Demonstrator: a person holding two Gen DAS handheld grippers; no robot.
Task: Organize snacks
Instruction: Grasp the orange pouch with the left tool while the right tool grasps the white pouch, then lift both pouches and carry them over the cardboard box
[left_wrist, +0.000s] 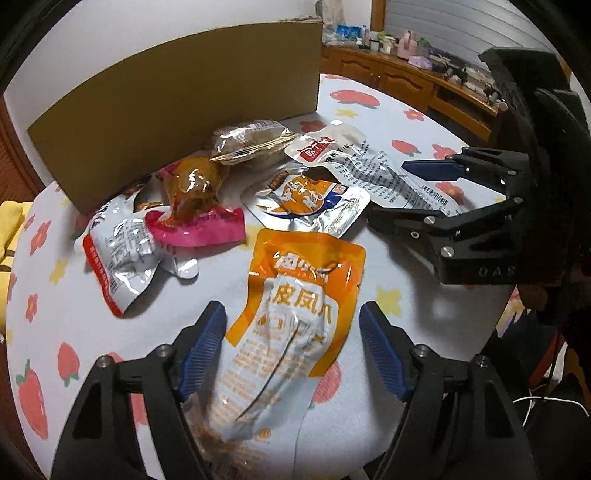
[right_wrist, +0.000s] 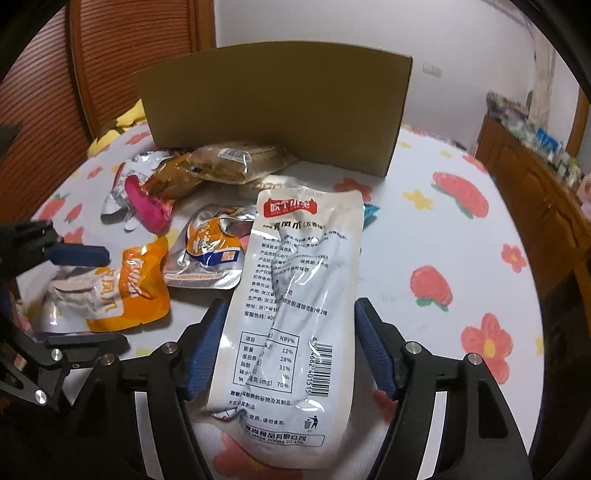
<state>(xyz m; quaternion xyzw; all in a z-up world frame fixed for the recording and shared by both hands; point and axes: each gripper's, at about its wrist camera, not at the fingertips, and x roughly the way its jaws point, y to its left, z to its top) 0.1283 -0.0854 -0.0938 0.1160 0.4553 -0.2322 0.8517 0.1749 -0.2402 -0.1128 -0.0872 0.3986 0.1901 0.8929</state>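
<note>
Surface: flowered cloth (right_wrist: 461, 236), cardboard box (right_wrist: 280, 110) standing at 12 o'clock.
Left claw (left_wrist: 291, 350): spread around orange packet (left_wrist: 295, 314), pads apart from it.
Right claw (right_wrist: 290, 347): spread around white packet (right_wrist: 295, 295), not pinching.
Pile: other snacks (left_wrist: 199, 199) toward 11 o'clock, near box.
Advice: close squarely on packet middles, lift clear of neighbours.

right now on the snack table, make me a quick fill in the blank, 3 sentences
1. Between the left gripper fingers lies a white and ____ snack pouch.
2. The white pouch between the right gripper fingers has a ____ logo at its top.
3. Behind the snack pile stands a brown ____ box.

Missing words: orange; red; cardboard
</note>
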